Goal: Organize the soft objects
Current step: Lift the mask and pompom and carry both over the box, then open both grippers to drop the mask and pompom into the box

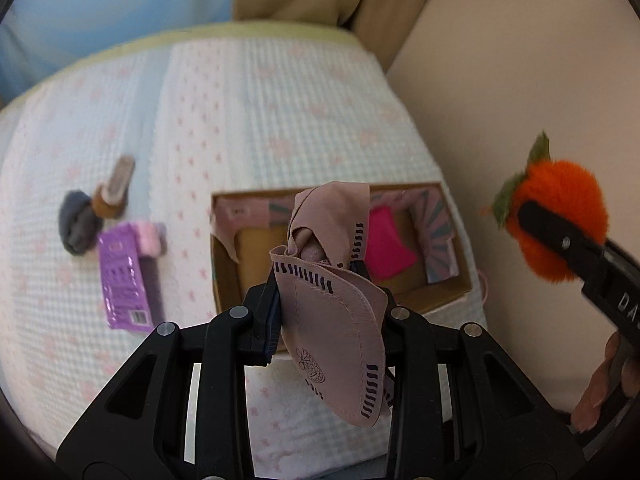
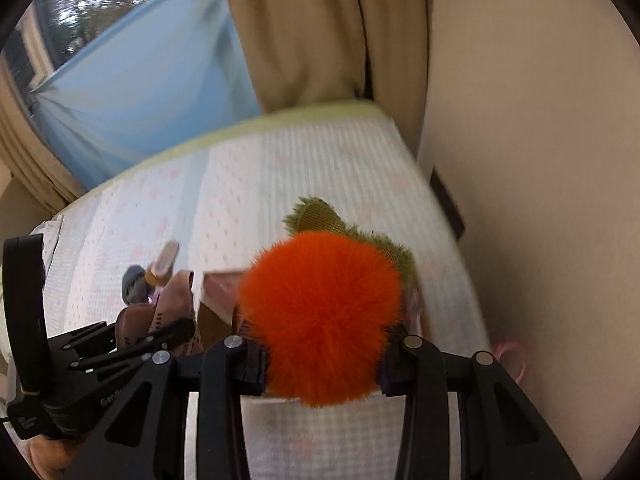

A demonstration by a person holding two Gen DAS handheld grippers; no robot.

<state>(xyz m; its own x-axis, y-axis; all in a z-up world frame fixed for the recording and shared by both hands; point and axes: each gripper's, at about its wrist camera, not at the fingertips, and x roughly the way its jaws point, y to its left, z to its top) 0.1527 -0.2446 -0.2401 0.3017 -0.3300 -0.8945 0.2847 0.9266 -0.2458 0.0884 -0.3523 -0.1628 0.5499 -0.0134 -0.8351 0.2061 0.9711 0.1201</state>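
My left gripper (image 1: pixel 320 300) is shut on a pink fabric piece with dark dashes (image 1: pixel 336 320) and holds it above the near edge of an open cardboard box (image 1: pixel 440 292) on the bed. A bright pink cloth (image 1: pixel 384 248) lies inside the box. My right gripper (image 2: pixel 320 372) is shut on a fluffy orange plush fruit with green leaves (image 2: pixel 324 320), held in the air right of the box; it also shows in the left wrist view (image 1: pixel 560 204). The left gripper with the pink fabric (image 2: pixel 168 320) shows at the left of the right wrist view.
On the checked bed cover (image 1: pixel 240 120), left of the box, lie a purple packet (image 1: pixel 124 280), a grey soft lump (image 1: pixel 78 220), a brown and beige roll (image 1: pixel 114 192) and a pale pink item (image 1: pixel 150 236). A beige wall (image 1: pixel 520 80) runs along the right; curtains hang behind.
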